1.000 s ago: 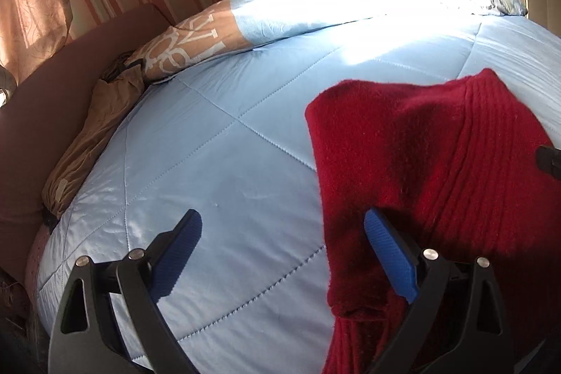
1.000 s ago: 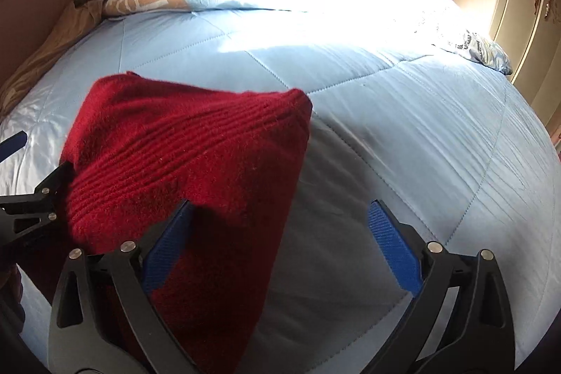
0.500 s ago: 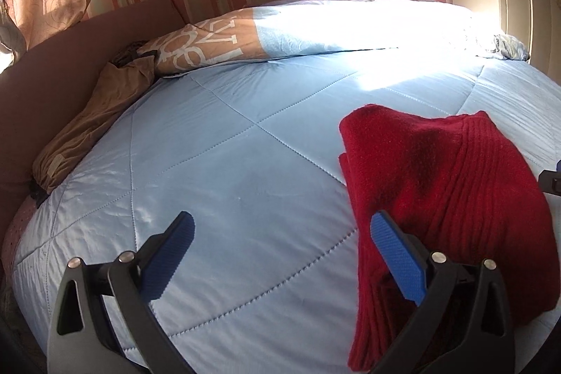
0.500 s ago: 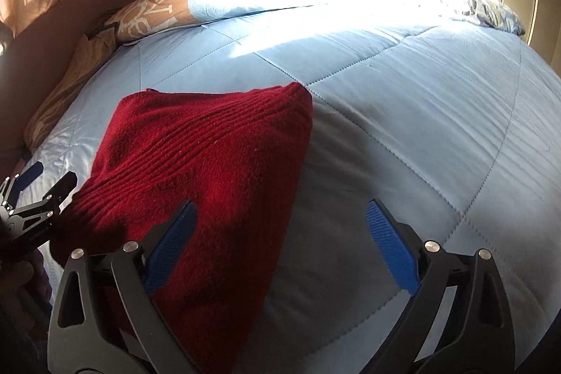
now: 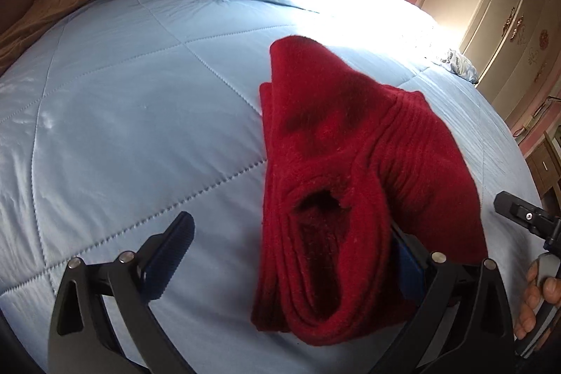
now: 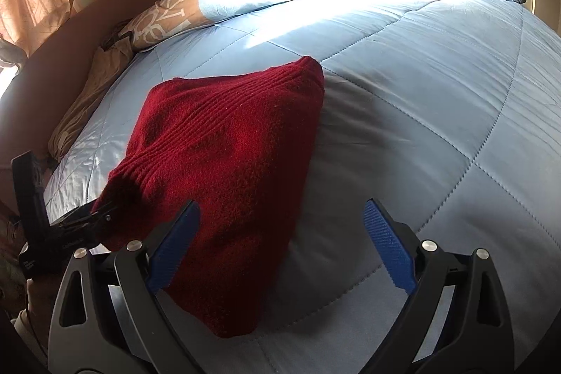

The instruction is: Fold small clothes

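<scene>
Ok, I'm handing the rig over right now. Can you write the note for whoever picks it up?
Left gripper: open, holding nothing; its right finger is tucked under the near edge of the red knit garment.
Right gripper: open, holding nothing, hovering at the garment's near right edge.
Garment: lies on the blue quilt, doubled into a thick bundle with stacked layers showing at the near end.
Done: the main folds appear made.
Left: probably slide the left finger out without dragging the layers, then square up the loose near end. No other clothes are in view.
</scene>
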